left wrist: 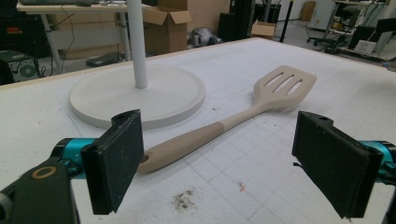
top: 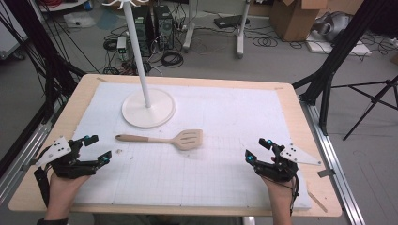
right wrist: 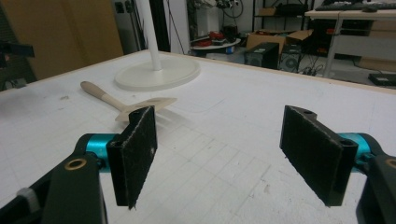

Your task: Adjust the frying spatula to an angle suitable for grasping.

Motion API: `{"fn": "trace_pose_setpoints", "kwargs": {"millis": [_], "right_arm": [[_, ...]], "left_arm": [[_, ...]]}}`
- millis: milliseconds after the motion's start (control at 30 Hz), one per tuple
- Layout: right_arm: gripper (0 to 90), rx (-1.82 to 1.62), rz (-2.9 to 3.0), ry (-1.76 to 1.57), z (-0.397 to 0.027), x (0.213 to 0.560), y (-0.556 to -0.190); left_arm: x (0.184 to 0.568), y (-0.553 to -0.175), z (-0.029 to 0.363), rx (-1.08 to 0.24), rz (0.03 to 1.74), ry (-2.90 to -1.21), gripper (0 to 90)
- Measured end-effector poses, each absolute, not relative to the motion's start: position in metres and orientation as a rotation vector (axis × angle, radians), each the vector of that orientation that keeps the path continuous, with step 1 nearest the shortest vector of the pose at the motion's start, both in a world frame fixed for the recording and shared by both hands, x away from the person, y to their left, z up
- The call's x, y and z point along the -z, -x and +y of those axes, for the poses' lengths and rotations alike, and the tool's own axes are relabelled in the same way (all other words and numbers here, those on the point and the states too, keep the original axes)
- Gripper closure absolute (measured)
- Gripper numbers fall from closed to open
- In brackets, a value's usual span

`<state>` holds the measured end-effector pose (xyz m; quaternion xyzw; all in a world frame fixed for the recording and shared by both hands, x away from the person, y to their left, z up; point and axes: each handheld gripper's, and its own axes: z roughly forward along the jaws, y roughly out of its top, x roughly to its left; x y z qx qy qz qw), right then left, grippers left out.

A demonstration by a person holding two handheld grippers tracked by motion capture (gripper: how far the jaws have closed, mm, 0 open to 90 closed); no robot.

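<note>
So the beige slotted spatula (top: 165,138) is lying flat on the white gridded mat (top: 211,178) that covers the desk (top: 307,140), just in front of the round white stand base (top: 148,108), close to it but not touching. Handle end sits in front of the base's left edge, the slotted blade reaches out past the base's right edge. From the left gripper view you can see the blade tipped up a little off the mat, handle tip resting down, and some dark crumbs (left wrist: 184,199) on the mat nearer the camera than the handle. A thin white pole (top: 139,51) goes straight up from the middle of the base.

The left claw (top: 95,149) sits well off to the left of the base and nearer the person, jaws spread wide, nothing between them, pointing roughly toward the spatula handle. The right claw (top: 258,151) is far off to the right of the base, also on the near side, jaws wide apart and empty too. Each is held by a hand at the near edge of the desk.
</note>
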<state>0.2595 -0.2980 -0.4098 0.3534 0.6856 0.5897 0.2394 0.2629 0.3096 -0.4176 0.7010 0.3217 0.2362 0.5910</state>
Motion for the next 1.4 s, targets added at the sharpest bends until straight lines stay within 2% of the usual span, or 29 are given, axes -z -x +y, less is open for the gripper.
{"fn": "trace_pose_setpoints", "kwargs": {"millis": [400,1400], "right_arm": [[22.9,-1.642,1.87,-0.966,-0.299,0.41,-0.258],[23.1,-1.621,1.906,-0.948,-0.296,0.412,-0.262]], "left_arm": [[0.416,-0.264,0.311,-0.54,0.745,-1.612,17.0],[0.415,-0.262,0.319,-0.554,0.747,-1.62,19.2]]}}
